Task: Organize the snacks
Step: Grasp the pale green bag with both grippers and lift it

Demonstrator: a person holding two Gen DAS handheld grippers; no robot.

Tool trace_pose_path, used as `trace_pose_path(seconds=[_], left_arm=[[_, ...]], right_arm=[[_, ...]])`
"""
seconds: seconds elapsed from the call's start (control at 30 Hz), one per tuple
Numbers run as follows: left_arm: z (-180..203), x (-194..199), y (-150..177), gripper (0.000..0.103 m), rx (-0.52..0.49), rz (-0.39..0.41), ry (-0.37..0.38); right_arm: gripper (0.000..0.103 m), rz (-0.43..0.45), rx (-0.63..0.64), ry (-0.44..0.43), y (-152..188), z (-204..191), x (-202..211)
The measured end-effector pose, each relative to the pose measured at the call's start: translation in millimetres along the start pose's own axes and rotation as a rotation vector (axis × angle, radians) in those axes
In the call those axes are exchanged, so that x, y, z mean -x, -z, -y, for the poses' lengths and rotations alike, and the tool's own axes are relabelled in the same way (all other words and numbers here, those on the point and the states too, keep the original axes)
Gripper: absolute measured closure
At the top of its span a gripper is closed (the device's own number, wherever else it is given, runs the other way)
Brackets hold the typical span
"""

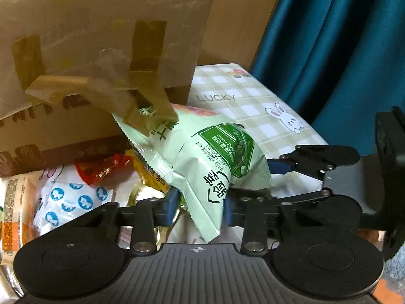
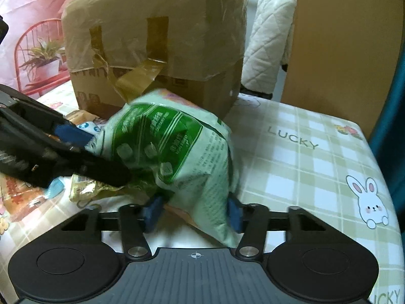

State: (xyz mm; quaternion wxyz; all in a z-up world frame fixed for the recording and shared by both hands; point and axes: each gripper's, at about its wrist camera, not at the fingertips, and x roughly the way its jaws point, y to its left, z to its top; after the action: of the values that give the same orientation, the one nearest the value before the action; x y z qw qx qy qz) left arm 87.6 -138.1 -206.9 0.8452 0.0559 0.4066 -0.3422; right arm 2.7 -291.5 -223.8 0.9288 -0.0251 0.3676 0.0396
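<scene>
A pale green snack bag [image 1: 202, 162] with a dark green label stands on the checked tablecloth, in front of a taped cardboard box [image 1: 96, 50]. My left gripper [image 1: 200, 205] is shut on the bag's lower corner. My right gripper [image 2: 193, 211] is shut on the same bag [image 2: 182, 152] from the other side; in the left wrist view its blue fingertips [image 1: 278, 166] show against the bag's right side. In the right wrist view the left gripper [image 2: 83, 149] comes in from the left against the bag.
Small snack packets lie left of the bag: a white one with blue dots [image 1: 73, 202], a red one [image 1: 101, 167], a yellow one [image 1: 149, 174], an orange pack [image 1: 15, 212]. A tall cardboard panel [image 2: 341, 38] and a teal curtain [image 1: 341, 50] stand behind. The tablecloth [image 2: 316, 164] extends right.
</scene>
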Motion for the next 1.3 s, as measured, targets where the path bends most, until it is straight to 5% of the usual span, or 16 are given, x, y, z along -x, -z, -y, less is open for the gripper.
trace_pose_path(seconds=[0.07, 0.27, 0.63, 0.97, 1.3], left_arm=[[0, 5, 2, 0.072, -0.020, 0.006, -0.008], [3, 18, 3, 0.073, -0.017, 0.024, 0.047], [49, 44, -17, 0.073, -0.123, 0.144, 0.145], [46, 92, -56, 0.074, -0.127, 0.356, 0.157], [19, 144, -106, 0.074, -0.110, 0.566, 0.096]], right_arm=[[0.072, 0.006, 0.008, 0.004, 1, -3, 7], [0.076, 0.014, -0.031, 0.010, 5, -2, 34], [0.082, 0.115, -0.089, 0.161, 1, 5, 121], [0.086, 0.303, -0.004, 0.259, -49, -7, 178], [0.086, 0.460, 0.134, 0.277, -139, -25, 204]])
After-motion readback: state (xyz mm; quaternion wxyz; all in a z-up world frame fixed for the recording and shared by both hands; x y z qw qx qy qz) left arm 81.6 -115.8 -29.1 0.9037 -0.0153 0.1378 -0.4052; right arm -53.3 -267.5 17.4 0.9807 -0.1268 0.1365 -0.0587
